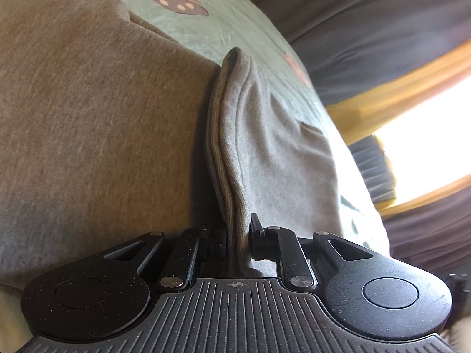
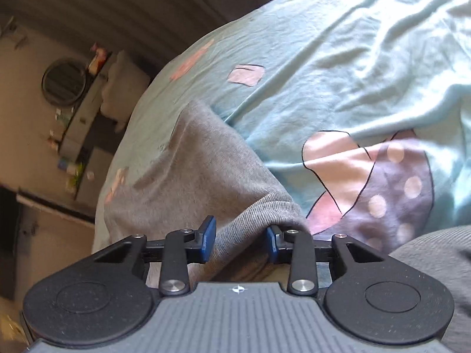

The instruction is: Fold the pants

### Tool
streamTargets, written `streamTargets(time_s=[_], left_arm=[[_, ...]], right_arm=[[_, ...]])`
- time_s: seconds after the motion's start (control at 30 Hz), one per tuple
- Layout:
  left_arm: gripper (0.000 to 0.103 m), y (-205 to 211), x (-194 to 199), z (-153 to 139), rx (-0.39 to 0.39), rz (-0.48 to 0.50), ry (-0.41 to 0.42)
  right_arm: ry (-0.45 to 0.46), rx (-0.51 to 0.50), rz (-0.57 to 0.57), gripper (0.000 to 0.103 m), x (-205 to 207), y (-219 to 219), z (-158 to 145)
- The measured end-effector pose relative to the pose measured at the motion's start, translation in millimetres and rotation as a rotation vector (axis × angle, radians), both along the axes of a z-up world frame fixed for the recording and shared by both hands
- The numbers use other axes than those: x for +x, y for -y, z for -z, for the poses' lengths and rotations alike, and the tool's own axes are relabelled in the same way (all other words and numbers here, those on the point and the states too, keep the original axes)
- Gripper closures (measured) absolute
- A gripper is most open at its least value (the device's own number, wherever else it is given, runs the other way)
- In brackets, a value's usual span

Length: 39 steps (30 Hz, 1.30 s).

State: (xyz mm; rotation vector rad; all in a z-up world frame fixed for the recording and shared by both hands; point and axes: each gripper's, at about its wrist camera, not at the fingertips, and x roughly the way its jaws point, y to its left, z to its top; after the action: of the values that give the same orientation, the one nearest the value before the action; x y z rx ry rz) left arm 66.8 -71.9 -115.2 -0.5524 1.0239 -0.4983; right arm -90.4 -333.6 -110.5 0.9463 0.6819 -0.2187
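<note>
Between the pressed-together fingers of the left claw [image 1: 239,236], a ribbed edge of the grey pants [image 1: 88,123] is being pinched. Ahead of the right claw [image 2: 240,242], the cuff is being bracketed, seemingly gripped, over the bedsheet [image 2: 338,67]. Judged next: lifting both edges together.

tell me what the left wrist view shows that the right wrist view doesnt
Only the left view: the left gripper shut on a ribbed edge of the pants, and a bright window. Only the right view: the right gripper with blue pads either side of a fabric fold, and a cluttered shelf. Both: grey pants on a pale green bedsheet.
</note>
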Motion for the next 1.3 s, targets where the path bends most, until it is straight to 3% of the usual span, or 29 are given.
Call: streamTargets(time_s=[0.13, 0.43, 0.6, 0.73, 0.83, 1.0, 1.07, 1.2, 1.23, 1.27, 1.3], left_arm=[[0.085, 5.8, -0.6, -2.5, 0.043, 0.003, 0.018], [0.078, 7.9, -2.3, -2.2, 0.107, 0.0, 0.032], [0.069, 5.5, -2.9, -4.6, 0.129, -0.019, 0.05], [0.055, 0.3, 1.9, -14.5, 0.145, -0.047, 0.112], [0.053, 6.9, 18.8, -20.5, 0.178, -0.018, 0.146], [0.043, 16.3, 58.4, -13.6, 0.173, 0.009, 0.122], [0.043, 17.9, 75.6, -8.2, 0.152, 0.002, 0.098], [0.05, 26.1, 101.6, -4.4, 0.037, 0.028, 0.051], [0.057, 28.9, 108.8, -1.5, 0.009, 0.037, 0.033], [0.074, 31.1, 113.8, 1.6, -0.009, 0.037, 0.014], [0.084, 31.8, 119.4, 6.2, -0.024, 0.024, -0.016]], right_arm=[[0.025, -0.09, -0.06, 0.051, -8.5, -9.4, -20.1], [0.097, -0.334, -0.159, 0.05, -5.3, -30.1, -57.8], [0.033, -0.445, -0.225, 0.053, 34.7, -42.9, -47.5], [-0.004, -0.583, -0.251, 0.054, 69.9, -44.3, -42.4], [-0.017, -0.601, -0.289, 0.054, 97.8, -42.2, -38.0], [-0.075, -0.634, -0.323, 0.052, 137.3, -40.9, -18.5], [-0.058, -0.619, -0.295, 0.048, 136.7, -39.6, -12.0], [0.034, -0.651, -0.289, 0.042, 115.4, -45.2, -6.2], [0.041, -0.659, -0.293, 0.042, 112.1, -46.6, -7.0], [0.046, -0.66, -0.297, 0.041, 110.2, -47.9, -9.3], [0.055, -0.649, -0.295, 0.04, 109.9, -47.6, -12.5]])
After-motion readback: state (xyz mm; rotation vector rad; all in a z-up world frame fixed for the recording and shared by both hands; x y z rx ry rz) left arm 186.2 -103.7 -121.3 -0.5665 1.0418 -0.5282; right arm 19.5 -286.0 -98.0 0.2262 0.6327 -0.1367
